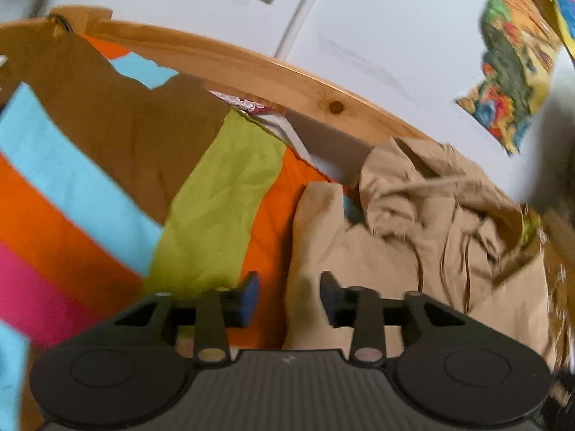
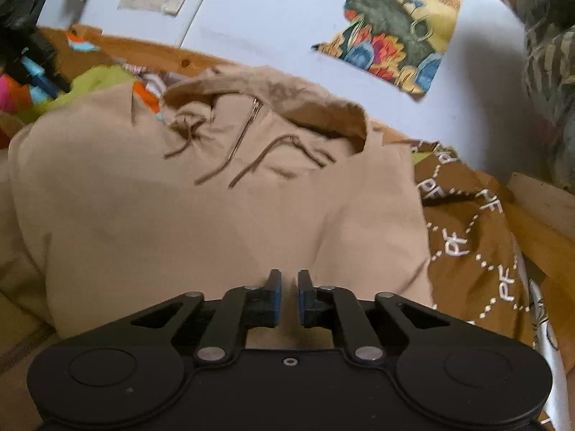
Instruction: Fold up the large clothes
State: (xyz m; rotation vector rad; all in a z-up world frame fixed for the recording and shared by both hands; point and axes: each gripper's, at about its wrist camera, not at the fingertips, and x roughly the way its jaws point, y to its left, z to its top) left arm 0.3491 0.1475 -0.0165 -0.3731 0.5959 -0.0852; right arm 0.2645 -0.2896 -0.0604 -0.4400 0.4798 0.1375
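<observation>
Lying ahead of both parted, empty tongs [image 1: 289,296] [image 2: 289,296], beige hoodie [image 2: 215,208] spreads.

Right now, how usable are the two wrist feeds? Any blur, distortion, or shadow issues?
Left wrist: motion blur smears the beige hoodie and striped bedspread; fisheye bows the wooden bed rail; the left gripper stays sharp, jaws open. Right wrist: milder blur, drawstrings legible; soft shadow on the cloth ahead of the right gripper, jaws slightly apart; dark corners in both views.

Hoodie [image 2: 215,215]: beige, drawstrings loose, hood [image 2: 273,97] open toward the wall; lying front-up, rumpled, on striped bedding.
</observation>
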